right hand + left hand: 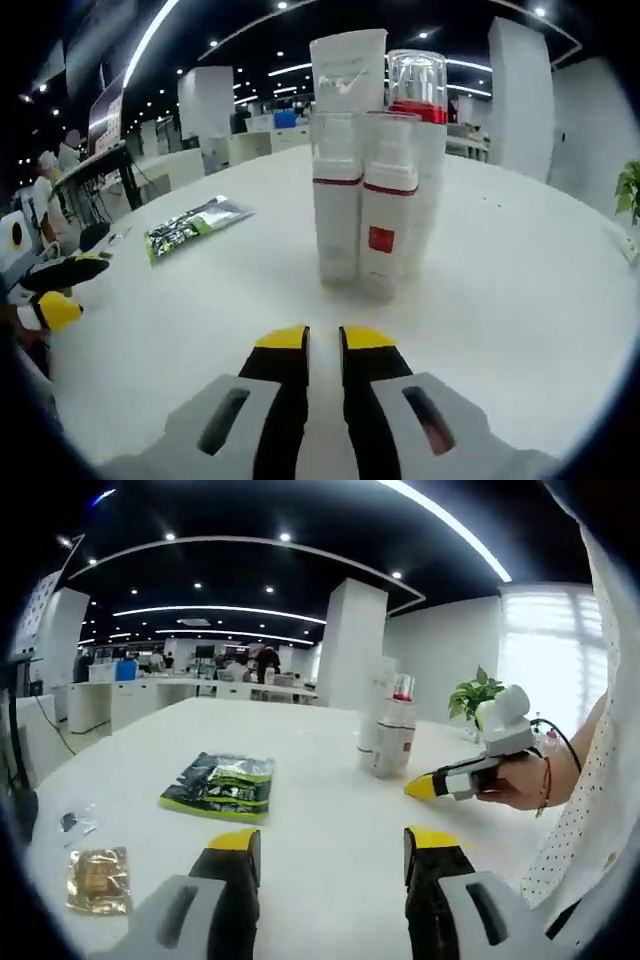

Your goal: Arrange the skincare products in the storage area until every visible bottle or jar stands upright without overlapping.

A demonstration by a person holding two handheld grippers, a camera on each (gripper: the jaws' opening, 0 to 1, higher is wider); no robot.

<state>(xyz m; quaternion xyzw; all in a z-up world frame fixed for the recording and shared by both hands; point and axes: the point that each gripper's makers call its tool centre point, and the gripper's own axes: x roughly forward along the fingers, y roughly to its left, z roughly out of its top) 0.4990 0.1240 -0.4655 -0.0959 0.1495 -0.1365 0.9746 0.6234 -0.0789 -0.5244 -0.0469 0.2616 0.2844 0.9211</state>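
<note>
Bottles (375, 190) upright ahead of right hand-held gripper (323, 340), jaws nearly closed, empty.

So the bottles (375, 190) are the landmark here: they stand upright in a tight cluster on the surface (520, 280), touching or nearly so, two in front and at least two taller ones right behind them. In the right gripper view the right claw (323, 345) sits on the near side of the bottles, apart from them. A flat packet (195, 226) lies on the surface off to the left of the bottles, well apart. The left claw (50, 290) is farther left still. In the left gripper view a small sachet (98, 879) lies farther from the bottles than the packet does, and a potted plant (475, 695) stands behind the bottles.
</note>
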